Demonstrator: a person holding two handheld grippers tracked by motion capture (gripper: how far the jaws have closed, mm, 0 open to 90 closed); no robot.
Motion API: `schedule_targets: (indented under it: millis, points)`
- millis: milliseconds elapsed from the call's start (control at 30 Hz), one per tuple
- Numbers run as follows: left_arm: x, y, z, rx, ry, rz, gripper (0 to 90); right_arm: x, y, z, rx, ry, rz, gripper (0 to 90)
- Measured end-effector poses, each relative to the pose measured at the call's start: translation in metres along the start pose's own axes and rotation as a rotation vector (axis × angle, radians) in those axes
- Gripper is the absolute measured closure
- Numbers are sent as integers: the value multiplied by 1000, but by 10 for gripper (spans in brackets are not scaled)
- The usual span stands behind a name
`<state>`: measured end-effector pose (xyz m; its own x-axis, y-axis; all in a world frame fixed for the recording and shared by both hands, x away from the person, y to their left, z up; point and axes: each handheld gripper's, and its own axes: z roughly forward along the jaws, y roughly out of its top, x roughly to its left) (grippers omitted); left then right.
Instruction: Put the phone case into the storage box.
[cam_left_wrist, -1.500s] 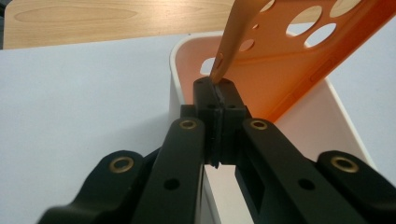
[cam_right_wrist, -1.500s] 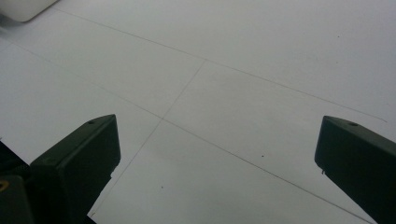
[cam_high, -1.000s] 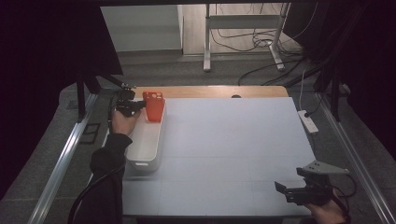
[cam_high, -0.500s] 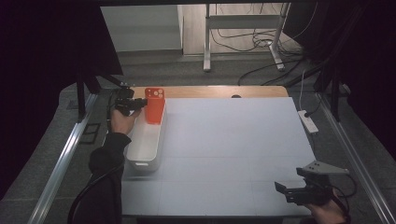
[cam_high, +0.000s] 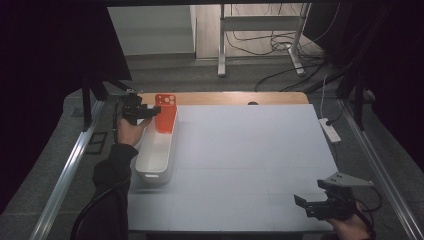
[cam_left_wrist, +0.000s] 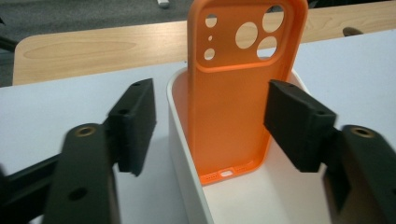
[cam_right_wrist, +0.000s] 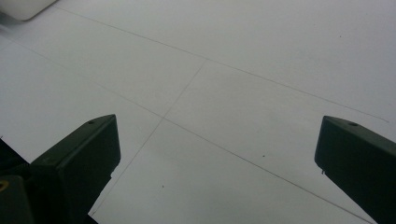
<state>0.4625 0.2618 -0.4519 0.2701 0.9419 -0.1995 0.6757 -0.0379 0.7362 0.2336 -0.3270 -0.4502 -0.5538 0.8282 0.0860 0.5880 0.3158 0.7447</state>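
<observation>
An orange phone case (cam_high: 166, 112) stands upright in the far end of a long white bin (cam_high: 152, 167), its camera holes at the top. In the left gripper view the case (cam_left_wrist: 233, 107) rests on the bin's floor and leans on the rim (cam_left_wrist: 180, 140). My left gripper (cam_high: 150, 112) is level with the case, which sits between the jaws (cam_left_wrist: 210, 121). The jaws have just been opening, and the pads stand clear of the case's edges. My right gripper (cam_high: 302, 204) hovers open over bare white table at the near right, jaws wide (cam_right_wrist: 217, 154).
The white table mat (cam_high: 250, 150) stretches between the bin and the right gripper. A wooden strip (cam_high: 225, 97) runs along the far edge. A white power strip (cam_high: 330, 130) lies off the right edge, and metal rails flank both sides.
The left jaws have spread off the orange case, which stays standing in the bin. The right gripper has not moved.
</observation>
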Motion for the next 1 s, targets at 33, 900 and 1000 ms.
schedule_targets:
  millis: [33,900,1000]
  points:
    - [0,0,0,-5,0,3,294,0,0,0,0,0,0,7]
    - [-6,-12,-8,22,-117,38,27,1,0,0,0,-1,-4,7]
    - [-7,-15,-11,17,-115,48,26,1,0,0,0,-1,-6,7]
